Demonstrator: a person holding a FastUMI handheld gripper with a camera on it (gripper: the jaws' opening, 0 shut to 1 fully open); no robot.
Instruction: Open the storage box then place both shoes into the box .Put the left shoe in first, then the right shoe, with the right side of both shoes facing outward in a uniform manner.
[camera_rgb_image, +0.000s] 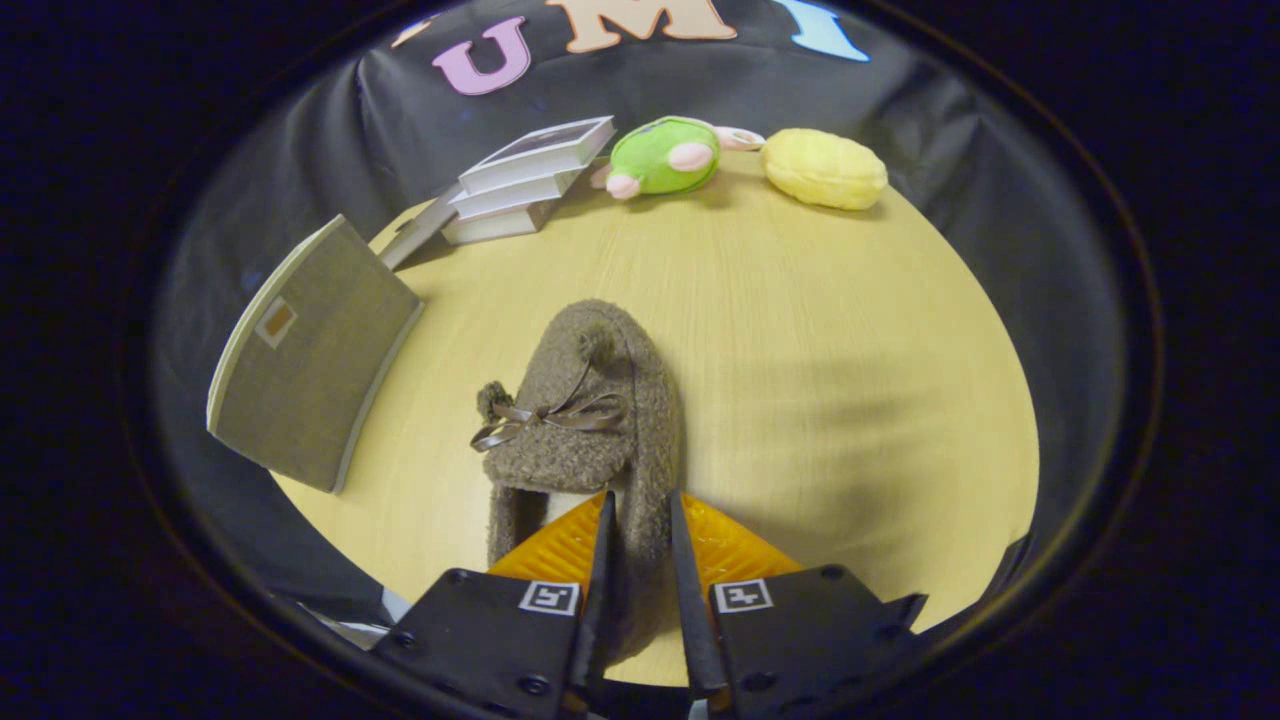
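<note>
The gripper (640, 520) has its two fingers drawn close together, pinching the right-hand side wall of a fuzzy brown slipper (590, 420) near its heel opening. One finger sits inside the shoe's collar, the other outside it, and both appear to press on the fleece rim between them.

The slipper's long axis runs straight ahead from the fingers: heel at the fingertips, toe pointing away across the pale wooden table (820, 340). A thin ribbon bow (555, 415) with two small pompoms lies across its upper, just beyond the fingers. Whether the sole rests on the table or is raised off it cannot be told.

Left of the slipper, and a little farther out, a flat grey panel with a small tab, likely the storage box lid (310, 390), stands tilted at the table edge. So the shoe would probably have to travel leftward.

Beyond the slipper's toe, well apart, lie a stack of books (525, 180), a green plush toy (665, 155) and a yellow plush toy (825, 168).
</note>
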